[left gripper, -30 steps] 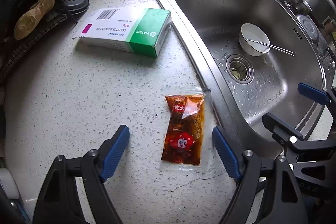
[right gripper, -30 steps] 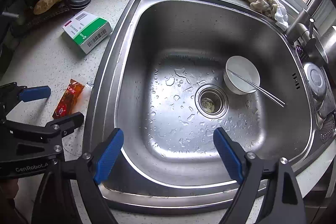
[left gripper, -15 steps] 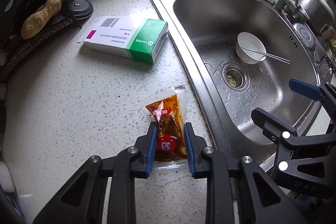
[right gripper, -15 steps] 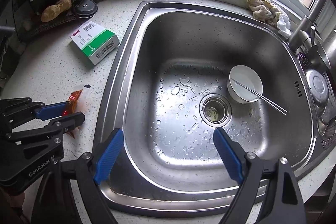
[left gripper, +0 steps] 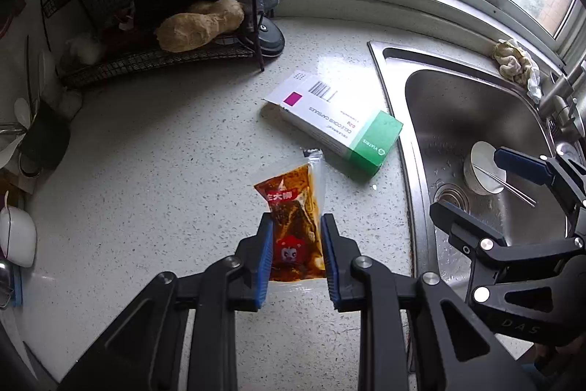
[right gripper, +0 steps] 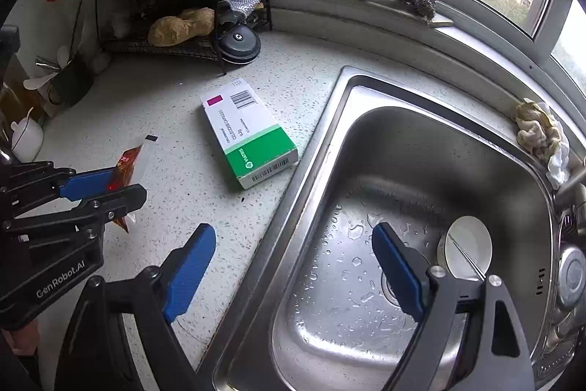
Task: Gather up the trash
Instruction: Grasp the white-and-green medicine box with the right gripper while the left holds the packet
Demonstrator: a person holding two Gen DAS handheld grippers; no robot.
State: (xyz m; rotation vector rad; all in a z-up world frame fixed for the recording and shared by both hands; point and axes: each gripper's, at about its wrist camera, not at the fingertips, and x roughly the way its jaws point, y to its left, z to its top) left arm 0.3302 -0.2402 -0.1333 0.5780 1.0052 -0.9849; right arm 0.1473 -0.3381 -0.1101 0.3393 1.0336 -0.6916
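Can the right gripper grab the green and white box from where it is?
Probably yes. The right gripper is open and empty, and the box lies flat on the counter ahead with nothing on it. The left gripper, holding the sauce packet, is off to the side.
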